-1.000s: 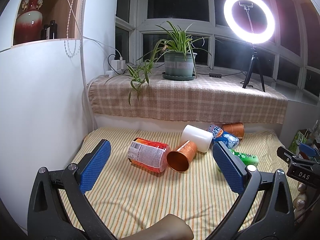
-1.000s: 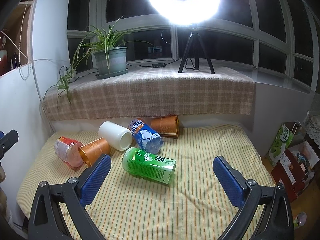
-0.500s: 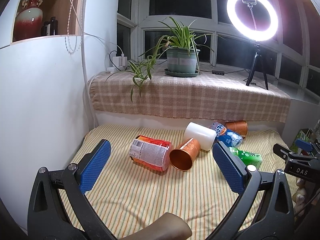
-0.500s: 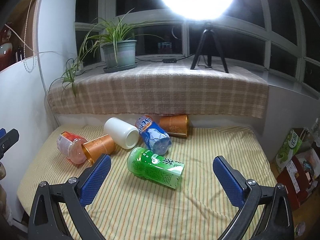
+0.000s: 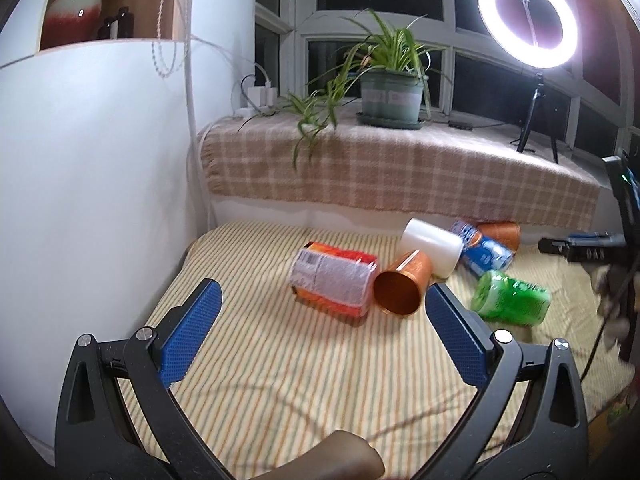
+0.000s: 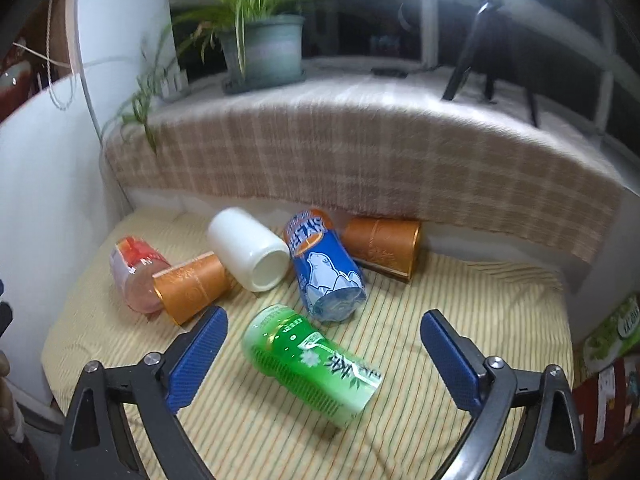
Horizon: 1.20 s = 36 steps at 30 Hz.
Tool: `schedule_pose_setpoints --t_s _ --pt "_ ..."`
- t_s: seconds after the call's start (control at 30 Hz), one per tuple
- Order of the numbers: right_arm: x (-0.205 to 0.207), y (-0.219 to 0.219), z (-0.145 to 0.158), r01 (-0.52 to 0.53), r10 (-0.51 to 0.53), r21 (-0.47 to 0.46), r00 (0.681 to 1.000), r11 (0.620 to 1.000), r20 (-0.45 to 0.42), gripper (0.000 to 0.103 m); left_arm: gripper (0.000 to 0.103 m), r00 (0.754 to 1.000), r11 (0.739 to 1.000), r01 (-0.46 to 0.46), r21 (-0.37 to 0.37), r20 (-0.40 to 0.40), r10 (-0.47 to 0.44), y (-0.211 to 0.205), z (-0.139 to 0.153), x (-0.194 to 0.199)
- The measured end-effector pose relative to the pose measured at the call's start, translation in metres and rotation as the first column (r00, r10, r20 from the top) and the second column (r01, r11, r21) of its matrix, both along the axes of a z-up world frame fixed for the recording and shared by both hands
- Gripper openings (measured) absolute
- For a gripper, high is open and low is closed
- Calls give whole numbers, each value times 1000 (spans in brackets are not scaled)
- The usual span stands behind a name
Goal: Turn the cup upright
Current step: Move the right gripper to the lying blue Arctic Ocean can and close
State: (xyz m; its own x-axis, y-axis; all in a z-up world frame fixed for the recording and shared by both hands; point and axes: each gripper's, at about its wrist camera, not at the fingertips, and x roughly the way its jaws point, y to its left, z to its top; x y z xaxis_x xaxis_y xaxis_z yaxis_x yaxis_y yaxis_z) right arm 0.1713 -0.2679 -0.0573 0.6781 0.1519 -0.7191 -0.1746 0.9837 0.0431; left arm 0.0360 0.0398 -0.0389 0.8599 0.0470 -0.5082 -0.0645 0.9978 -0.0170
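Several cups lie on their sides on the striped cloth (image 6: 440, 304): a green cup (image 6: 312, 364) (image 5: 510, 300), a blue polar-bear cup (image 6: 326, 268) (image 5: 482, 250), a white cup (image 6: 250, 248) (image 5: 432, 246), a copper cup (image 6: 192, 286) (image 5: 402, 288), a second copper cup (image 6: 382, 246) (image 5: 500, 234) at the back, and a red-labelled cup (image 6: 134, 274) (image 5: 332, 282). My right gripper (image 6: 322, 354) is open and empty, its jaws either side of the green cup, just above it. My left gripper (image 5: 322, 338) is open and empty, short of the red-labelled cup.
A checked blanket (image 5: 400, 172) covers the sill behind, with a potted plant (image 5: 390, 96) and a ring light on a tripod (image 5: 528, 36). A white wall (image 5: 100, 180) bounds the left. Boxes (image 6: 612, 344) stand past the cloth's right edge.
My right gripper has moved forward and down towards the green cup, which now sits between the jaws. My left gripper has shifted slightly left and nearer the cups. Both stay open.
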Motion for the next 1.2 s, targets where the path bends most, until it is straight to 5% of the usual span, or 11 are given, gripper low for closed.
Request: schedule_pose_setpoints --t_s 0.3,0.53,0.97,1.2 --pt "71 11 -25 -122 111 -47 974 991 -198 83 103 995 997 -79 1 -55 79 30 -19 -5" --pt "108 29 -47 -182 136 -122 940 976 -312 83 103 990 993 -116 -12 -81 115 46 -27 -11" --pt "140 49 -79 -205 98 -220 904 954 -417 82 103 981 986 -164 -26 -104 160 65 -33 -14" --pt "151 62 -96 -211 73 -264 890 941 -451 70 103 980 985 -173 -28 -104 169 67 -34 -15"
